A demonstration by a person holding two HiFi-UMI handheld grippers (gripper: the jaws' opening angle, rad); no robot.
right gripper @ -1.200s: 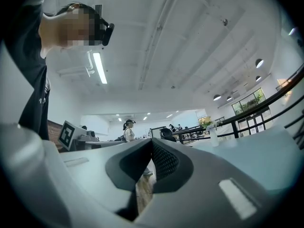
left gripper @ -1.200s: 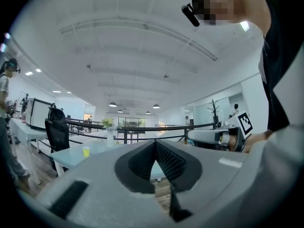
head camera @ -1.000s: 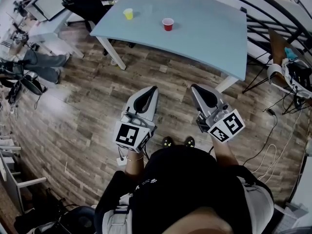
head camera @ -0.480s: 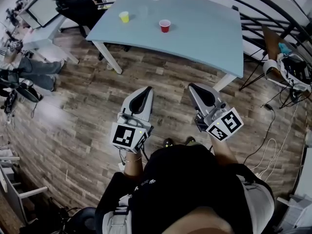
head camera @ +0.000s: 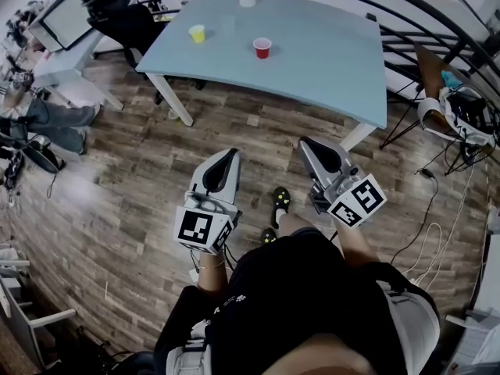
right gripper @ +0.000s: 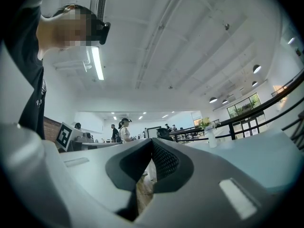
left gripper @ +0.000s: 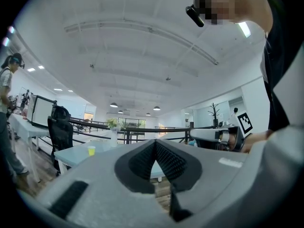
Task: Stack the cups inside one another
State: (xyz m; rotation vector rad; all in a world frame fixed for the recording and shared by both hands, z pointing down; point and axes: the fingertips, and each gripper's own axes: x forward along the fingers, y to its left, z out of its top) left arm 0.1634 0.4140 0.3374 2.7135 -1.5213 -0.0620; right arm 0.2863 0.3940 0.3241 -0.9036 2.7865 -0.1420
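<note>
Left gripper point(head camera: 230, 154) and right gripper point(head camera: 305, 142) level, both closed.

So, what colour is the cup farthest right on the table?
That cup is red; the head view shows it best.

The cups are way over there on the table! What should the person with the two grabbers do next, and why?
Probably step closer to the table first. The yellow cup and red cup stand apart on it, well beyond both grippers. The left gripper and right gripper hang over the wooden floor, jaws shut and empty, so no cup looks reachable from here.
</note>
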